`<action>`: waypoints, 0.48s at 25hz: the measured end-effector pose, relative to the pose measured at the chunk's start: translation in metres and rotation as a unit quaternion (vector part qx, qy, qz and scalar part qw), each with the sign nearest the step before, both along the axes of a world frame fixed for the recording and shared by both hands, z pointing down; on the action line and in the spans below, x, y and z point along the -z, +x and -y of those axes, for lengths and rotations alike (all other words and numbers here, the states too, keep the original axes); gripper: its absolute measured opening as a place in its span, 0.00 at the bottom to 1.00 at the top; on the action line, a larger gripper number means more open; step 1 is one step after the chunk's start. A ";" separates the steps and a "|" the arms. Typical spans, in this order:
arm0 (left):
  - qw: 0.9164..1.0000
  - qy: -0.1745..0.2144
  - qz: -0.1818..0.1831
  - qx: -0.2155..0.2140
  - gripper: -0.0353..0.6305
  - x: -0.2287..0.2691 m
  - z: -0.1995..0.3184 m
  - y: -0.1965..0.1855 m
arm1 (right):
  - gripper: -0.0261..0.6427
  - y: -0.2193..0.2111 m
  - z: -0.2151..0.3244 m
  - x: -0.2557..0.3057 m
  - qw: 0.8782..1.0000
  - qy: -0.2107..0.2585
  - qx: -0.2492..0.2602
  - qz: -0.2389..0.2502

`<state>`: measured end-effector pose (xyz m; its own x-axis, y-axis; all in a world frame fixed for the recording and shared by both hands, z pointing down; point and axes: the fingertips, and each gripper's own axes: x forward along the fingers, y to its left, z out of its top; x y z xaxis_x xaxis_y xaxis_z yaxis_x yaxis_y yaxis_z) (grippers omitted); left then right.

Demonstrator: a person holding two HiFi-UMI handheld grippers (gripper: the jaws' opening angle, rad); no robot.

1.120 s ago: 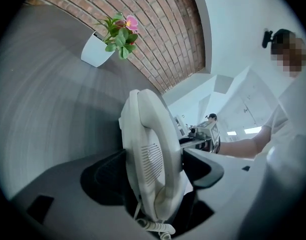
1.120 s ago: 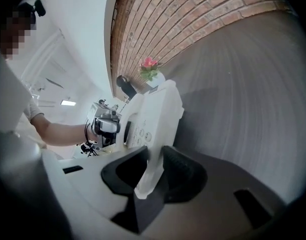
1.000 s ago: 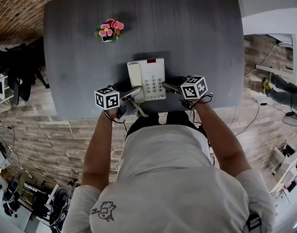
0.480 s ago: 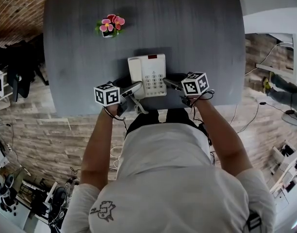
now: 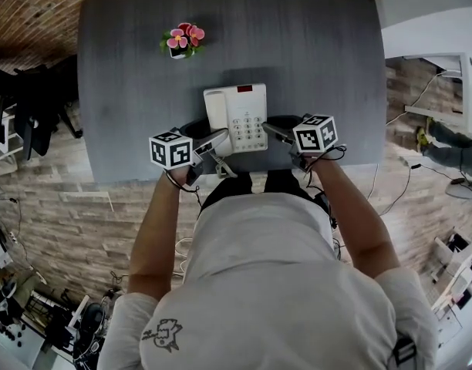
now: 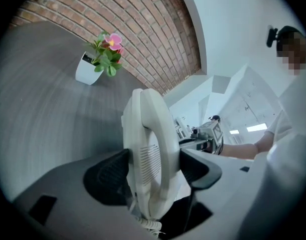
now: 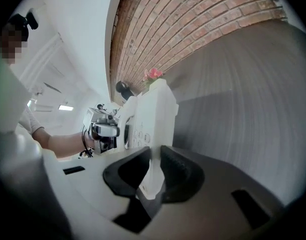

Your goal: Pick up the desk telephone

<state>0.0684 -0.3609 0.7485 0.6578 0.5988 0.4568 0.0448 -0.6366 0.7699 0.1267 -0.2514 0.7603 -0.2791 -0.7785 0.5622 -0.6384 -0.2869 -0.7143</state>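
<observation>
The white desk telephone [image 5: 237, 116] hangs just above the near edge of the dark grey table [image 5: 313, 45], held from both sides. My left gripper [image 5: 214, 141] grips its handset side; in the left gripper view the black pads press on the handset [image 6: 148, 154], and the jaws are still closing. My right gripper [image 5: 273, 132] clamps the phone's thin right edge [image 7: 149, 134], its jaws also still closing. The coiled cord [image 5: 223, 168] dangles below the left jaws. The other gripper shows beyond the phone in each gripper view.
A small white pot of pink flowers [image 5: 182, 41] stands at the table's far left. The table's near edge [image 5: 244, 174] runs just under both grippers. A brick wall [image 6: 118, 14] lies beyond the table, with wooden floor and furniture around it.
Both grippers have risen a little with the telephone between them. The phone sits slightly farther up the picture and casts a shadow on the table.
</observation>
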 end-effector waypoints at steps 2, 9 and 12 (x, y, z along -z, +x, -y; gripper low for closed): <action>1.000 0.002 -0.009 0.006 0.56 0.012 0.002 0.000 | 0.15 0.000 0.001 0.012 1.000 0.005 -0.002 -0.008; 0.999 0.012 -0.036 -0.006 0.56 0.051 0.009 -0.002 | 0.15 -0.006 0.006 0.050 0.999 0.019 -0.022 -0.035; 0.999 0.016 -0.047 -0.012 0.56 0.068 0.014 -0.002 | 0.15 -0.010 0.008 0.064 0.998 0.025 -0.037 -0.040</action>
<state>0.0663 -0.3748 0.6804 0.6838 0.6018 0.4126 0.1322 -0.6583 0.7411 0.1162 -0.2593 0.6961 -0.1762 -0.8230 0.5400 -0.6727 -0.2999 -0.6765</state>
